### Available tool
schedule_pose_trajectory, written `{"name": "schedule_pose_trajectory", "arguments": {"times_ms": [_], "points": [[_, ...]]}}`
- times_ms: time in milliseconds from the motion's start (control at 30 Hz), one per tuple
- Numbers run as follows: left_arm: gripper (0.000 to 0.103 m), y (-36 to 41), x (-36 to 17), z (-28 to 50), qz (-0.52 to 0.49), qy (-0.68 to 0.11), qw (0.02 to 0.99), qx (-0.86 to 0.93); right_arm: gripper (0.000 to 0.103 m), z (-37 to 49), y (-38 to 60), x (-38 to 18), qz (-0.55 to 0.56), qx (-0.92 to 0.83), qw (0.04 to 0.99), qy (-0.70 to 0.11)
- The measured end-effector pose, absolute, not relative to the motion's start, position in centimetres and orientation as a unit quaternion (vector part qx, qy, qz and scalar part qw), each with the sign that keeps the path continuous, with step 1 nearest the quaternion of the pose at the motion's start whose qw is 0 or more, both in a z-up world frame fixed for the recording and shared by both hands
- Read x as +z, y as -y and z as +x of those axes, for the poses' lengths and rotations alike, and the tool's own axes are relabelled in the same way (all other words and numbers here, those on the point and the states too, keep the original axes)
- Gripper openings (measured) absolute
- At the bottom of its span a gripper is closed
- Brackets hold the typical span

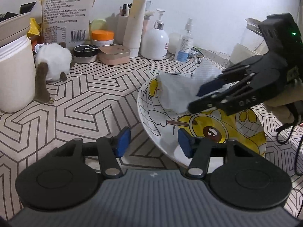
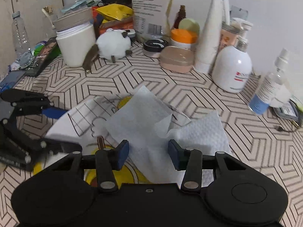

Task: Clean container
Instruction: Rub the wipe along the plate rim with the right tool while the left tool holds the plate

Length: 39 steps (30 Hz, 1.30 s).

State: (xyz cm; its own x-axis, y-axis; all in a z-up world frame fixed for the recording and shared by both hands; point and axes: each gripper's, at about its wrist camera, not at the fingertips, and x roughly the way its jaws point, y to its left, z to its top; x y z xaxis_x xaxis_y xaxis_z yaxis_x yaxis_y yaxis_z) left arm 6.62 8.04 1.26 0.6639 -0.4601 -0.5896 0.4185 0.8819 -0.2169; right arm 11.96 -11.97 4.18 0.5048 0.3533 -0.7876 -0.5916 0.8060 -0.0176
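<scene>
From the left wrist view, one cream plastic jar stands far left, one white plush toy beside it, then one white pump bottle. The left gripper has wide jaws straddling the rim of one tilted cartoon-printed white ceramic bowl. The right gripper reaches into it with one white paper towel, jaws spread around the sheet rather than pinching.
</scene>
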Motion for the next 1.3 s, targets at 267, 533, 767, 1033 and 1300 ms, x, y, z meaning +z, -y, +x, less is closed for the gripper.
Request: {"name": "schedule_pose_trajectory", "arguments": {"times_ms": [267, 533, 767, 1033, 1300], "points": [[0.052, -8.0, 1.3, 6.6, -0.029, -0.332, 0.911, -0.243, 0.05, 8.5, 14.7, 4.6, -0.148, 0.268, 0.846, -0.437], [0.052, -8.0, 1.2, 6.7, -0.029, -0.332, 0.911, -0.244, 0.05, 4.6, 13.9, 5.1, -0.209, 0.282, 0.82, -0.451], [0.052, -7.9, 1.2, 6.6, -0.028, -0.331, 0.911, -0.244, 0.05, 8.5, 13.7, 5.0, -0.171, 0.28, 0.824, -0.461], [0.054, -8.0, 1.2, 6.6, -0.032, -0.332, 0.91, -0.245, 0.052, 12.9, 11.2, 4.5, -0.158, 0.265, 0.842, -0.443], [0.055, -8.0, 1.2, 6.6, -0.032, -0.332, 0.908, -0.252, 0.076, 13.3, 7.1, 4.1, -0.172, 0.289, 0.831, -0.443]]}}
